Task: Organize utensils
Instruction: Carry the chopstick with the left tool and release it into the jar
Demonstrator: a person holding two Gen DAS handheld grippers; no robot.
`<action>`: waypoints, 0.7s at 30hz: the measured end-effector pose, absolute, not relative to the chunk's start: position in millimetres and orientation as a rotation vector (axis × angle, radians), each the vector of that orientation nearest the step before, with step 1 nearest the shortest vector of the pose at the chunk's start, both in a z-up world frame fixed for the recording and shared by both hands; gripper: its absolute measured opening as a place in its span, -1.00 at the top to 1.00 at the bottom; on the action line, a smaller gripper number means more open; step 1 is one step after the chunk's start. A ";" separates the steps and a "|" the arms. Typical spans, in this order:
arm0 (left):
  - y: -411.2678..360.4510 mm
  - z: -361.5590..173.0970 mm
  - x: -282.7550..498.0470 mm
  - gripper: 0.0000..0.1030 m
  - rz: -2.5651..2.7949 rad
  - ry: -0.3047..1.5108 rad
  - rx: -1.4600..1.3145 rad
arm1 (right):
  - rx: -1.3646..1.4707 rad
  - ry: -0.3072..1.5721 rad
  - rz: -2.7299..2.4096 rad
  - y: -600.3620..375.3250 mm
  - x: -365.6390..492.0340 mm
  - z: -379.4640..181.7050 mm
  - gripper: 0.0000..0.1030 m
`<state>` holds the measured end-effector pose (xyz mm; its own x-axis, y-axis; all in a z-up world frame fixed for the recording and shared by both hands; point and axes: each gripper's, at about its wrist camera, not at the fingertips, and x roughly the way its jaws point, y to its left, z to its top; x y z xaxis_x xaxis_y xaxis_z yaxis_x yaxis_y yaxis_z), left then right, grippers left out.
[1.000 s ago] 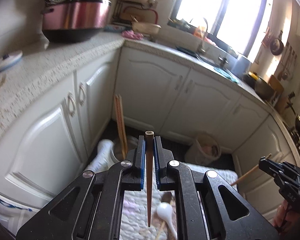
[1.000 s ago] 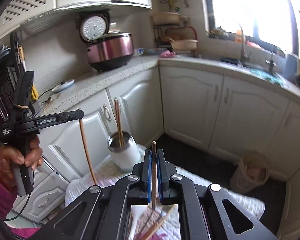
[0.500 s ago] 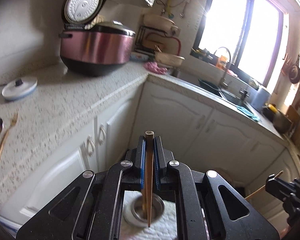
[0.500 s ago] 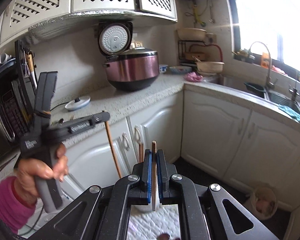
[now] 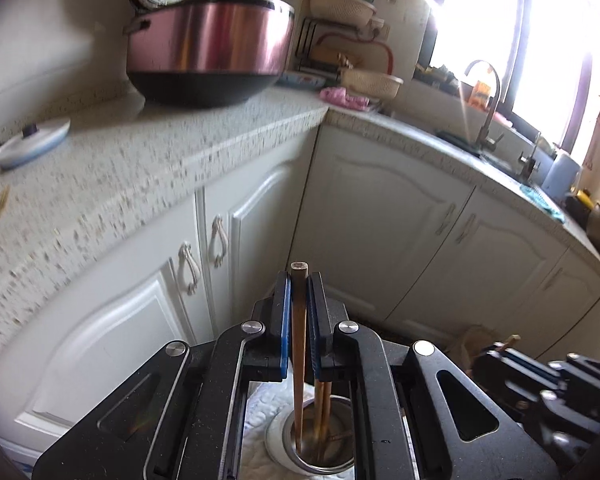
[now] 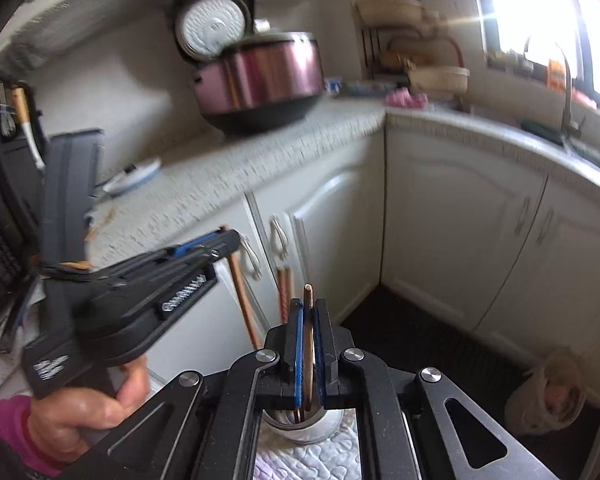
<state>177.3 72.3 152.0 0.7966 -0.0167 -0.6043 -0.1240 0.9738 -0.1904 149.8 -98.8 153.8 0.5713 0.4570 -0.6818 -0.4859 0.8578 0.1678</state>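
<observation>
- Over the metal cup we hold two chopsticks: left gripper clenched on one chopstick, right gripper on another.
- Next, we judge: release each into the cup.

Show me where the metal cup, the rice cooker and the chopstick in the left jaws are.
metal cup (image 5: 342, 465), left wrist view, on its front rim.
rice cooker (image 5: 212, 38), left wrist view, on its pink side wall.
chopstick (image 5: 299, 320), left wrist view, on the shaft between the blue pads.
</observation>
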 end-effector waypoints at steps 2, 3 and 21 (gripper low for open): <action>69.2 144.2 179.5 0.88 0.056 0.664 -0.229 | -0.025 0.814 0.545 -99.6 157.8 140.8 0.92; 68.2 139.2 181.5 0.88 0.054 0.674 -0.230 | -0.020 0.821 0.541 -101.3 160.0 136.4 0.92; 73.4 117.7 157.6 0.19 0.061 0.744 -0.259 | 0.047 0.825 0.522 -128.2 137.4 128.0 0.17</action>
<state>157.6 73.4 117.7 0.7359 -0.0364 -0.6762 -0.1461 0.9665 -0.2110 137.4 -128.2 128.0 0.5598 0.4612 -0.6884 -0.4251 0.8730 0.2391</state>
